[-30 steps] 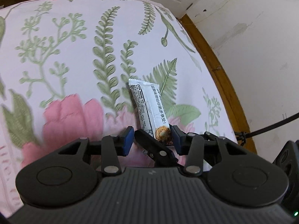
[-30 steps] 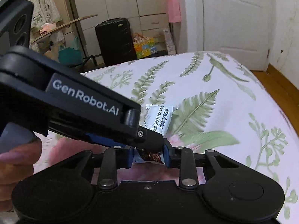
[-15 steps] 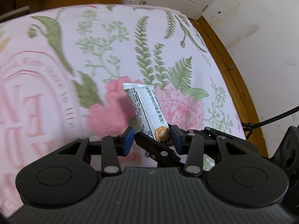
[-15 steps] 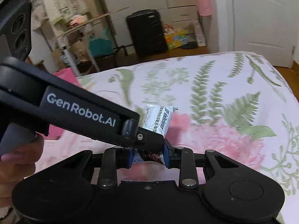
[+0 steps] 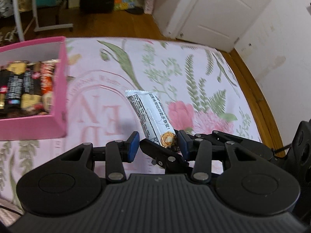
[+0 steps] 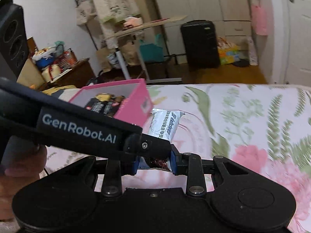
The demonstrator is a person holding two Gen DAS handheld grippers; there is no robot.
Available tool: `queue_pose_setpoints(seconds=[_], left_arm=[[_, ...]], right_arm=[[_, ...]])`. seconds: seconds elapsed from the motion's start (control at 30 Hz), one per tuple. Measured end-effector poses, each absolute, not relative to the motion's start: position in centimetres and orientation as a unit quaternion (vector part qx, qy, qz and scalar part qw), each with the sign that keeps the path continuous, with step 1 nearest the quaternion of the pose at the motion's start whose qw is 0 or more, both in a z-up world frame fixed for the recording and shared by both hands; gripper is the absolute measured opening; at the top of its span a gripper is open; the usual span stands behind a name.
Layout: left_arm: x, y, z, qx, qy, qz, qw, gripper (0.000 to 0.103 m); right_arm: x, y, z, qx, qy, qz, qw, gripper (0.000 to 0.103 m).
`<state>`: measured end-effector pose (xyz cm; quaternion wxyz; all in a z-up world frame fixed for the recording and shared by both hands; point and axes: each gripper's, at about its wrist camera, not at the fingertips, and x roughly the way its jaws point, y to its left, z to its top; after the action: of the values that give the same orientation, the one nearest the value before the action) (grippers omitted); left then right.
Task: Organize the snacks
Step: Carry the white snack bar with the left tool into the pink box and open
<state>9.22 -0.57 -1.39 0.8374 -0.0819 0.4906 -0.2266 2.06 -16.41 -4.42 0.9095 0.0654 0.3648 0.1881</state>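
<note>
Between the jaws: a white, oblong foil snack packet (image 5: 149,114) with black print and a biscuit picture at its lower end is held off the cloth, its sealed top edge pointing away from the cameras and a little tilted.
Right gripper (image 6: 154,163): its blue pads are closed almost fully on the lower end of the packet, which is pinched from both sides.
Left gripper (image 5: 157,146): its jaws are set only partly apart. One blue pad is laid against the packet's lower end; the other pad is just beside a black finger of the right gripper, which is placed between the two pads. Whether a real grip is made cannot be told.
Hand (image 6: 19,167): part of a person's hand is seen at the left gripper's handle.
Pink cardboard box (image 5: 58,120): it is placed on the cloth, near the packet and on its left, open at the top.
Box contents (image 5: 25,85): several dark and orange wrapped snacks are laid side by side inside.
Pale pink bedspread with green ferns and pink flowers (image 5: 194,68): it is spread under everything.
Beyond: a wooden floor, a black suitcase (image 6: 200,44) and a white door (image 5: 219,13) are seen.
</note>
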Motion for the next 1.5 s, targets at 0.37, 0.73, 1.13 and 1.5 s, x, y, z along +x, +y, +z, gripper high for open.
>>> queue_pose_setpoints(seconds=[0.37,0.73,1.13,1.5], left_arm=[[12.6,9.3,-0.6,-0.119,0.470,-0.175,0.857,0.042],[16.0,15.2,-2.6,-0.118,0.481,-0.143,0.857,0.042],[20.6,17.5,-6.9,-0.123,0.485,-0.142,0.854,0.042],[20.1,17.4,-7.2,-0.097,0.469,-0.130,0.868,0.044]], right_arm=[[7.2,-7.8,-3.2,0.048,0.361,0.239,0.900,0.036],[10.5,-2.3,-5.3,0.055,0.367,0.265,0.890,0.036],[14.3,0.9,-8.8,0.031,0.379,0.237,0.894,0.036],[14.2,2.2,-8.6,0.007,0.378,0.237,0.895,0.046]])
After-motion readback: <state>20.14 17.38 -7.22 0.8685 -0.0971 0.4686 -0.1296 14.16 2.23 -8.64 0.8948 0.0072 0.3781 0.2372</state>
